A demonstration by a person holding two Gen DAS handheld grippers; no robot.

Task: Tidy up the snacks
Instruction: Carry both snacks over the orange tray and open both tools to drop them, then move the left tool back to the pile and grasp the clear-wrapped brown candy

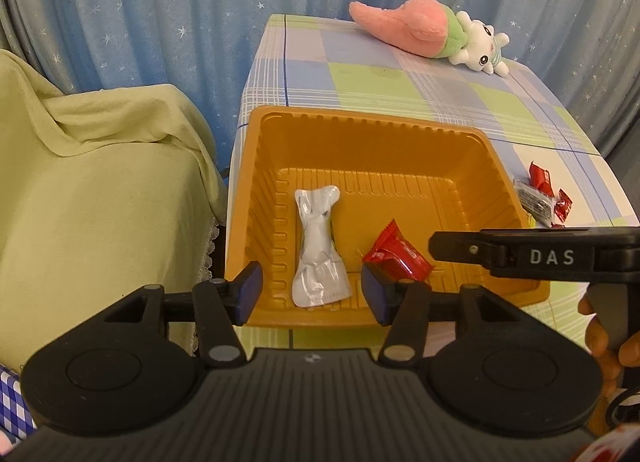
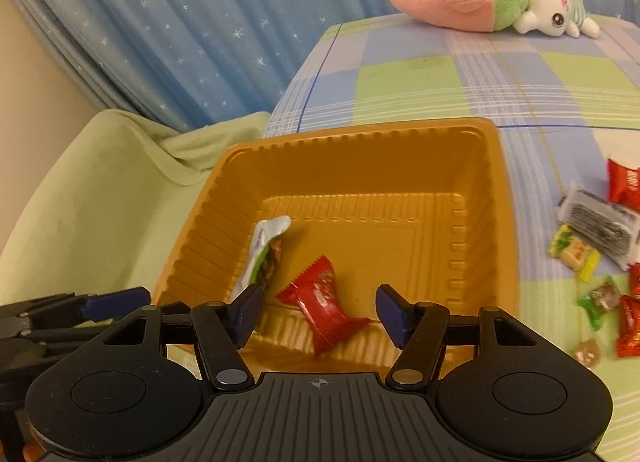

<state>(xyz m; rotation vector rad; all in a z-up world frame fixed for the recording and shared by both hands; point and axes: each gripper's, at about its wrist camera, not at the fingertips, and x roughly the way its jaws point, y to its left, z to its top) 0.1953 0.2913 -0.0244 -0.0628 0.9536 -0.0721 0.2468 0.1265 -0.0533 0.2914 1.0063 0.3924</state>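
An orange plastic tray (image 1: 472, 150) sits on the checked table; it also shows in the right wrist view (image 2: 492, 190). A silver snack packet (image 1: 318, 250) and a red candy (image 1: 398, 256) lie inside it, also seen in the right wrist view as the packet (image 2: 264, 248) and the candy (image 2: 324, 306). My left gripper (image 1: 312, 292) is open and empty above the tray's near edge. My right gripper (image 2: 320, 312) is open and empty over the red candy; it shows from the side in the left wrist view (image 1: 436, 248).
Several loose snacks (image 2: 600, 254) lie on the checked tablecloth (image 2: 420, 82) right of the tray, also in the left wrist view (image 1: 540, 198). A plush toy (image 1: 432, 32) lies at the table's far side. A green-draped chair (image 1: 100, 198) stands left. Blue curtain behind.
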